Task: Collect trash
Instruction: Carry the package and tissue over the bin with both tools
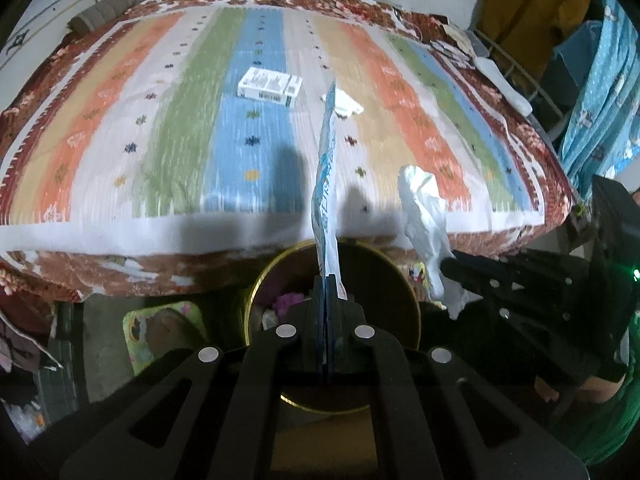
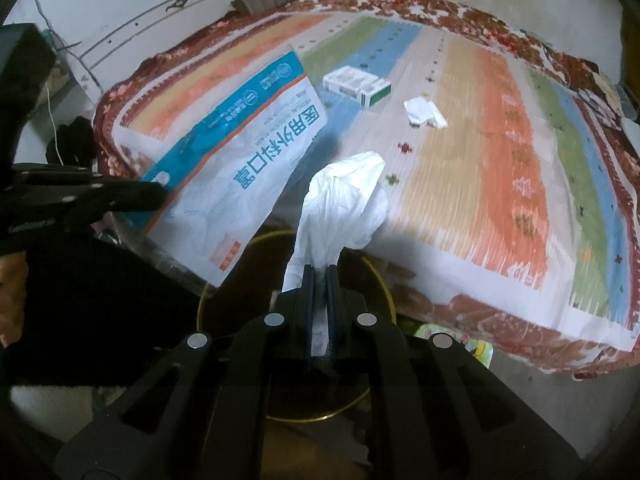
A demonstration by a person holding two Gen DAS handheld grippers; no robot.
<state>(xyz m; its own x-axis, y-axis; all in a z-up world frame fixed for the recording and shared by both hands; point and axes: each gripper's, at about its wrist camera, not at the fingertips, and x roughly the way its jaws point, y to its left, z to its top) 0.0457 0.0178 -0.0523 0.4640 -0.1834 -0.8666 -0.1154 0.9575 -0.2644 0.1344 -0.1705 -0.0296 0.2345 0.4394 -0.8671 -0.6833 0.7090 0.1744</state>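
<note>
Both grippers are matte black. The left gripper [image 1: 329,280] and the right gripper [image 2: 319,274] each have two slim, dark-blue-edged fingers, behind which angular linkage arms with long cut-out slots fan out, pinned by round silver rivets. A green sleeve [image 1: 624,412] shows behind the right gripper.

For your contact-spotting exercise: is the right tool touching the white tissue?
Touching. The right wrist view shows the right tool shut on the white tissue, which sticks out from between its fingers.

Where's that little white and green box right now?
The box lies on the striped bedspread, far from both grippers; in the right wrist view it sits upper centre, just left of a crumpled tissue.
</note>
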